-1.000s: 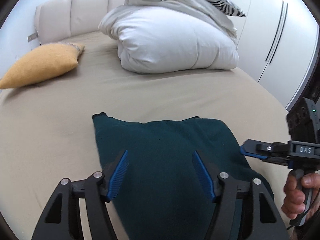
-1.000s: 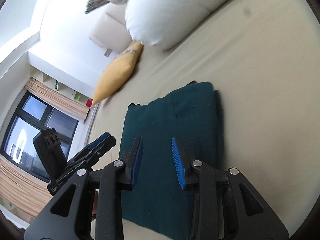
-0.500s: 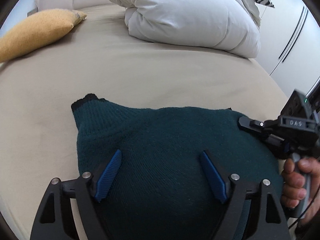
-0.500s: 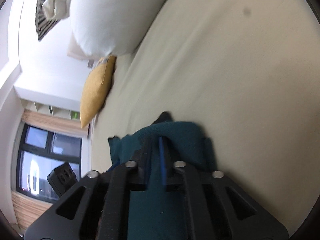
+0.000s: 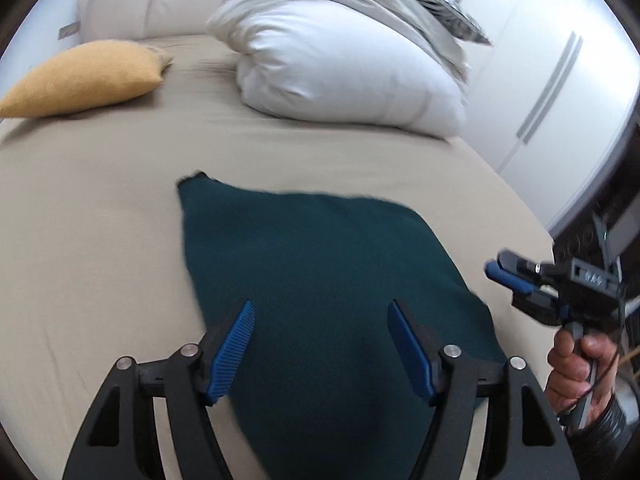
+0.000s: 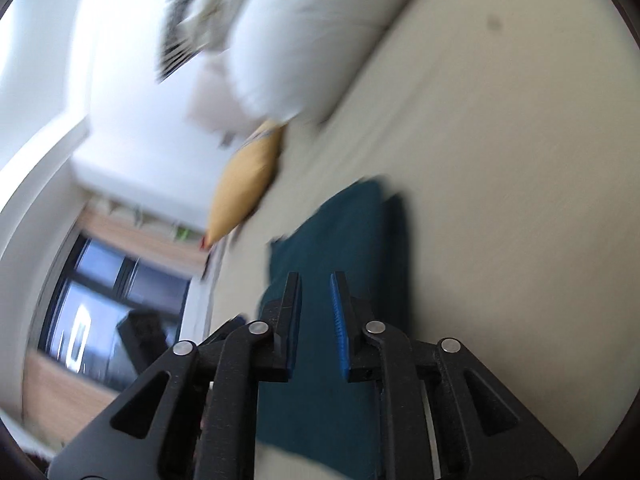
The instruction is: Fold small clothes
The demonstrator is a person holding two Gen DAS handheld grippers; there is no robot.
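Observation:
A dark teal knitted garment [image 5: 320,272] lies folded flat on the beige bed sheet [image 5: 88,232]. It also shows in the right wrist view [image 6: 344,240]. My left gripper [image 5: 322,344] is open and empty, held above the garment's near part. My right gripper [image 6: 314,312] is open with a narrow gap and empty, above the garment's near edge. It also shows in the left wrist view [image 5: 516,276], off the garment's right side, held by a hand. The right wrist view is blurred by motion.
A yellow cushion [image 5: 84,78] lies at the far left of the bed. A white duvet pile [image 5: 344,68] with a zebra-striped cloth sits at the far middle. White wardrobe doors [image 5: 552,92] stand at the right. A window [image 6: 104,312] shows in the right wrist view.
My right gripper was shut on the garment's edge half a second ago; now it has let go, opened slightly and pulled back. My left gripper has lifted away from the garment.

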